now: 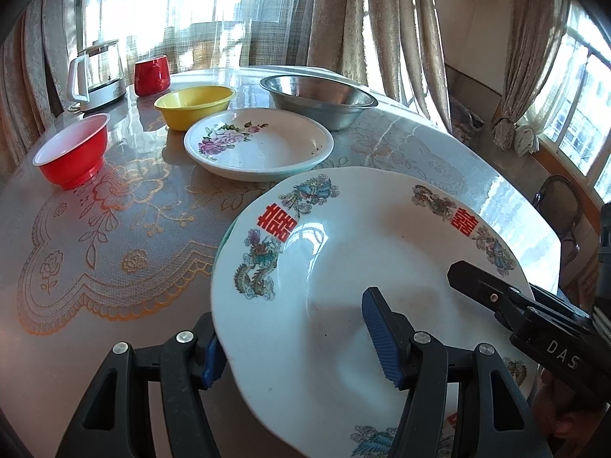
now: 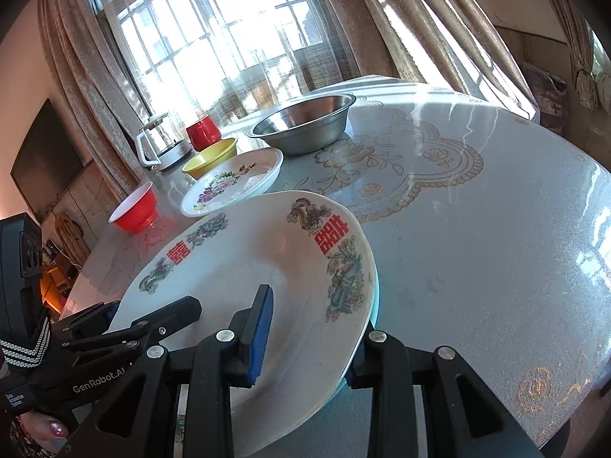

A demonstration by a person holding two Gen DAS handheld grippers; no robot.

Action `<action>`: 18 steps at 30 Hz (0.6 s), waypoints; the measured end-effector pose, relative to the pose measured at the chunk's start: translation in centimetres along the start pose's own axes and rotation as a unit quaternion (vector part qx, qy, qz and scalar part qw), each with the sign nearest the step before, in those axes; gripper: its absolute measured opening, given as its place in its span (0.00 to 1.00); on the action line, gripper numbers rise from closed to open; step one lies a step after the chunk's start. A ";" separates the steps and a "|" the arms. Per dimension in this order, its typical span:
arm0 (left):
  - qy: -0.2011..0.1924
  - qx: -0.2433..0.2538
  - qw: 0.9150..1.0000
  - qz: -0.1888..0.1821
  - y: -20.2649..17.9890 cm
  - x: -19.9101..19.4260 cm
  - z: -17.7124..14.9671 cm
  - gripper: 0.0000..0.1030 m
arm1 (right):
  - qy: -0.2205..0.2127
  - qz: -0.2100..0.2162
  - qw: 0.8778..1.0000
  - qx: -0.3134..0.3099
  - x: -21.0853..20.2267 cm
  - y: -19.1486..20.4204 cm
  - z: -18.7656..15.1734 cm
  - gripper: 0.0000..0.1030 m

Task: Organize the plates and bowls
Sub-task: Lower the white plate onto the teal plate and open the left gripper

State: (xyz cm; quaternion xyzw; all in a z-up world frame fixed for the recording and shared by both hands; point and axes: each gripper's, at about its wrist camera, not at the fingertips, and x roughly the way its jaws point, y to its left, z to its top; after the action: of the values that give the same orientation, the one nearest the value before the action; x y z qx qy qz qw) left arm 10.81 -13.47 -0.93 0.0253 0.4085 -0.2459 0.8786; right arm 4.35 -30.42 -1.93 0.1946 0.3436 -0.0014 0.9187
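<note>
A large white plate with red characters and dragon prints (image 1: 343, 267) (image 2: 267, 267) is held tilted above the table between both grippers. My left gripper (image 1: 298, 343) is shut on its left rim, one blue pad above and one below. My right gripper (image 2: 305, 339) is shut on its right rim; it shows in the left wrist view (image 1: 492, 297) too. A floral plate (image 1: 259, 145) (image 2: 233, 187) lies just beyond. A red bowl (image 1: 72, 152) (image 2: 133, 210), yellow bowl (image 1: 194, 105) (image 2: 210, 160) and steel bowl (image 1: 317, 99) (image 2: 301, 122) stand on the table.
A glass kettle (image 1: 99, 76) (image 2: 160, 141) and a red cup (image 1: 151, 74) (image 2: 203, 131) stand at the table's far edge by the curtains. The round table (image 2: 477, 229) has a lace-patterned cover. A chair (image 1: 561, 206) stands right of the table.
</note>
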 end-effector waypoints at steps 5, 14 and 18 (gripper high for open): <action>0.003 0.007 1.000 -0.002 0.1 -0.2 -0.1 0.61 | 0.009 -0.004 1.000 0.000 0.3 -0.1 -0.2 0.30; 0.008 0.014 1.000 0.009 -0.3 -0.8 -0.5 0.59 | 0.023 -0.023 0.999 -0.019 0.5 0.2 0.1 0.32; 0.009 0.008 1.000 0.009 -0.2 -1.3 -0.7 0.57 | 0.026 -0.023 0.999 -0.022 0.6 0.1 0.2 0.32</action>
State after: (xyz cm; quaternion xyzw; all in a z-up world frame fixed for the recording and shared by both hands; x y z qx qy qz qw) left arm 9.52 -12.92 -0.42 0.0386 0.4138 -0.2412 0.8770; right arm 4.90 -30.31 -2.12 0.1660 0.3717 -0.0096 0.9134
